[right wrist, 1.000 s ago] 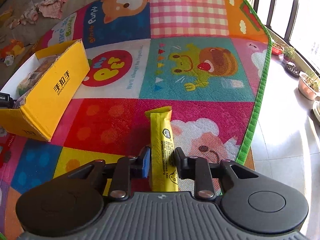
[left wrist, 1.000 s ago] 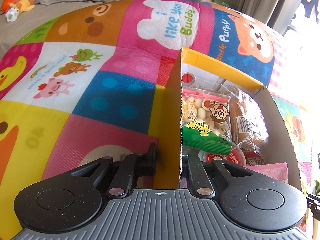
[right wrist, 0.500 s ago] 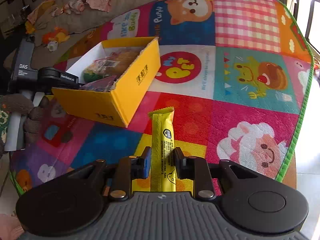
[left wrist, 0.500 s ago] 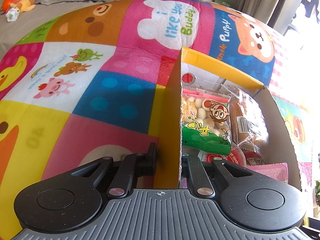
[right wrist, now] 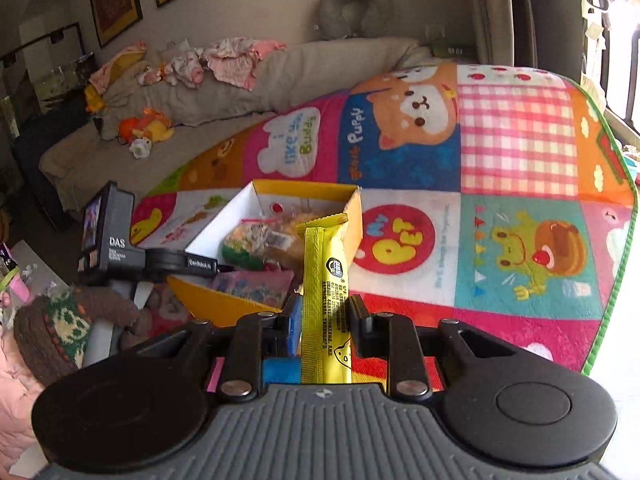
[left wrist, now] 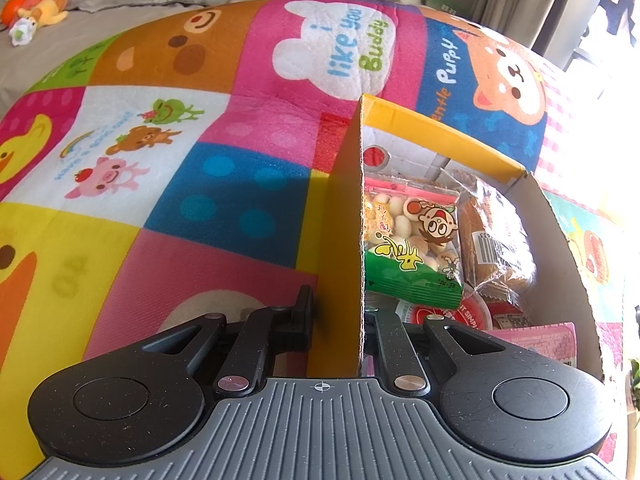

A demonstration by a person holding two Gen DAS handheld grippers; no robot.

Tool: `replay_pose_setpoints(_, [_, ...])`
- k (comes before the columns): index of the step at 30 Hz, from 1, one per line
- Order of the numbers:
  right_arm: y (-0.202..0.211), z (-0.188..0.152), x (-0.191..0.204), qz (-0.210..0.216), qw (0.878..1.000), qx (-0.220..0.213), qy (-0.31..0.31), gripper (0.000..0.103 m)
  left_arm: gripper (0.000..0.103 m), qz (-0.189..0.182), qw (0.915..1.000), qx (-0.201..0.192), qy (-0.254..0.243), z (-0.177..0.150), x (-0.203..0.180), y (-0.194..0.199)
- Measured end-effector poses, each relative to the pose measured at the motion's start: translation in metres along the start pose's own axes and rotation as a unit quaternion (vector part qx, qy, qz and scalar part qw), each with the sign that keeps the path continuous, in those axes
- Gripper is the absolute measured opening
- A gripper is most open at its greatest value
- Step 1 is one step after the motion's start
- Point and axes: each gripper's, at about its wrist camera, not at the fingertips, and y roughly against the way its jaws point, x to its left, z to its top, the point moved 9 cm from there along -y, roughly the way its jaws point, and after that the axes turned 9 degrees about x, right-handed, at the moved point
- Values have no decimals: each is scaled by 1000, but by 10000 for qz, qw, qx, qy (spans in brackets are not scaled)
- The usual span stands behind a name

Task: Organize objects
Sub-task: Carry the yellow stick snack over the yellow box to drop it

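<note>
My left gripper (left wrist: 338, 312) is shut on the near left wall of a yellow cardboard box (left wrist: 340, 216), one finger outside and one inside. The box holds several snack packets, among them a biscuit bag with a green band (left wrist: 408, 240) and a wrapped cake (left wrist: 496, 240). My right gripper (right wrist: 325, 316) is shut on a long yellow snack bar (right wrist: 325, 280) and holds it upright in the air, just in front of the box (right wrist: 352, 216). The left gripper (right wrist: 180, 262) shows there at the box's near left edge.
A colourful patchwork play mat (right wrist: 500, 184) covers the floor under the box. A beige sofa (right wrist: 280, 76) with clothes and plush toys (right wrist: 146, 130) stands behind it. The mat's green edge (right wrist: 622, 240) runs along the right by the window.
My right gripper has lifted the yellow bar off the mat and carried it left toward the box, which now lies directly ahead. The left gripper and the box have stayed still.
</note>
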Motion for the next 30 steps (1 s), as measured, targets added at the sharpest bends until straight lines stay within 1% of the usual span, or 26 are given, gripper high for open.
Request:
replay_pose_setpoints(5, [14,44,12,211,9986,-483,-10,24,14,-5,10000,-5,0,0,-1,0])
replay_pose_setpoints(9, [25,81,30,336,9949,-934,159,24,14,-7,10000,-4,4,0,-1,0])
replay_pose_setpoints(12, [22,101,43,454,9931,-1062,200,24,14,-12,10000,-9,0,0,-1,0])
replay_pose_setpoints(18, [2,126,61,608,9934,-968,86,24,15,-69,10000,-15,4,0,0,0])
replay_pose_setpoints(23, [-16,139,68,701,9939,-847,-111,24,15,-82,10000,-31,-7,-1,0,0])
replay_pose_setpoints(27, [-41,144,72,728,9950,-620,-292,24,15,-95,9999,-44,-7,-1,0,0])
replay_pose_setpoints(30, [-68,143,71,728,9954,-322,-527,24,15,-120,9999,-52,-16,-1,0,0])
